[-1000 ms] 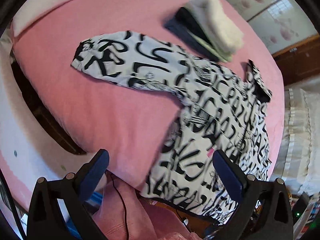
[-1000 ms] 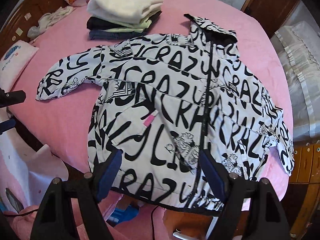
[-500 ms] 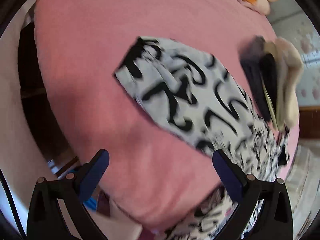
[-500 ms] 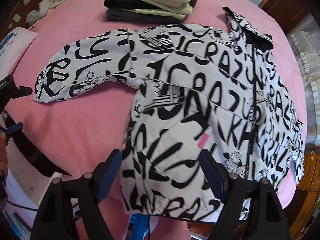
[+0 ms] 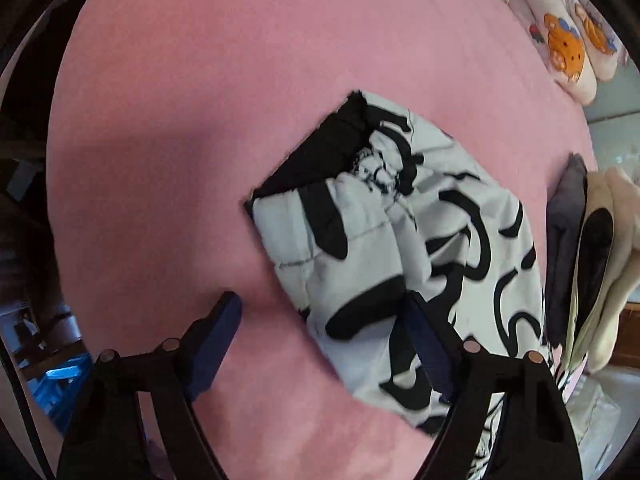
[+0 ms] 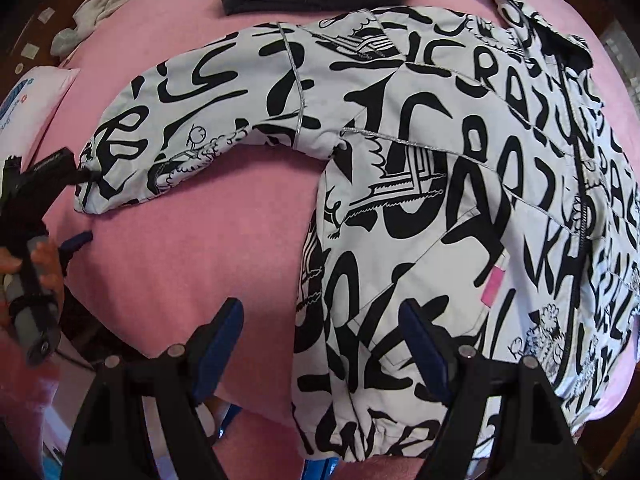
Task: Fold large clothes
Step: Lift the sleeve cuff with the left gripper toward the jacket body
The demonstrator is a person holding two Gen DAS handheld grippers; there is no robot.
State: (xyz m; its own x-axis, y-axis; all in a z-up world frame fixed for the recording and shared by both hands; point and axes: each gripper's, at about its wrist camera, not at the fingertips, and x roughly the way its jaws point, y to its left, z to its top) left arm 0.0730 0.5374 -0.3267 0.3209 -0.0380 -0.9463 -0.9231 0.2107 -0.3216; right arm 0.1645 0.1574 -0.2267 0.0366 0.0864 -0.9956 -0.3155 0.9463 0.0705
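Left wrist: our left gripper is closing astride the sleeve cuff, nothing pinched yet. Soft, padded, probably slippery; take the cuff edge.

Right wrist: right gripper open, empty, above the jacket lying flat on the pink bed.
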